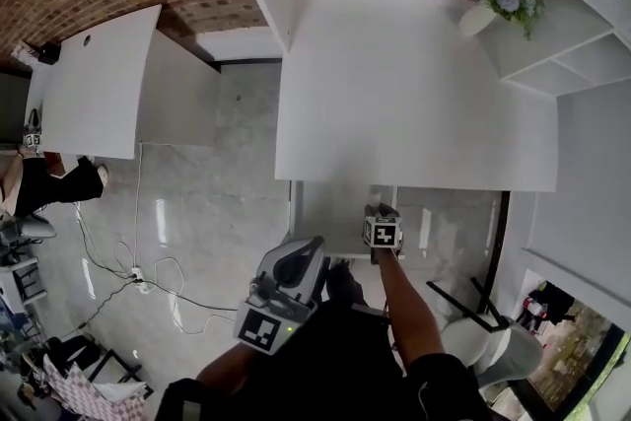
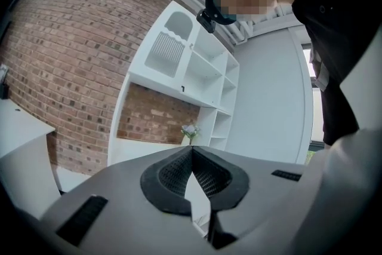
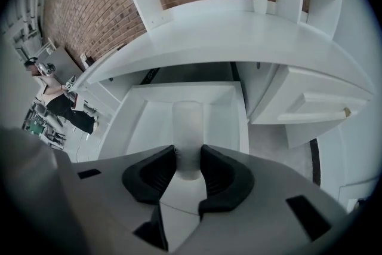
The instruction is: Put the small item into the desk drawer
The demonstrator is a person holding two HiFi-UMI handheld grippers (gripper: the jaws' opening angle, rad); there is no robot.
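A small pale, frosted cylinder (image 3: pixel 187 134) is pressed between the black pads of my right gripper (image 3: pixel 188 156). It pokes out past the fingertips over the pulled-out white desk drawer (image 3: pixel 143 122). In the head view the right gripper (image 1: pixel 381 212) hovers at the drawer (image 1: pixel 330 212) under the front edge of the white desk (image 1: pixel 414 94). My left gripper (image 1: pixel 286 286) is held low and to the left of the drawer, away from the desk. Seen from its own camera, the left gripper (image 2: pixel 191 155) points up at the shelves, its fingertips touching and nothing between them.
A white vase of flowers (image 1: pixel 498 5) stands at the desk's back right by open shelves (image 1: pixel 582 54). A closed drawer with a handle (image 3: pixel 316 109) sits right of the open one. Cables (image 1: pixel 138 276) lie on the floor; another person (image 1: pixel 49 182) is at far left.
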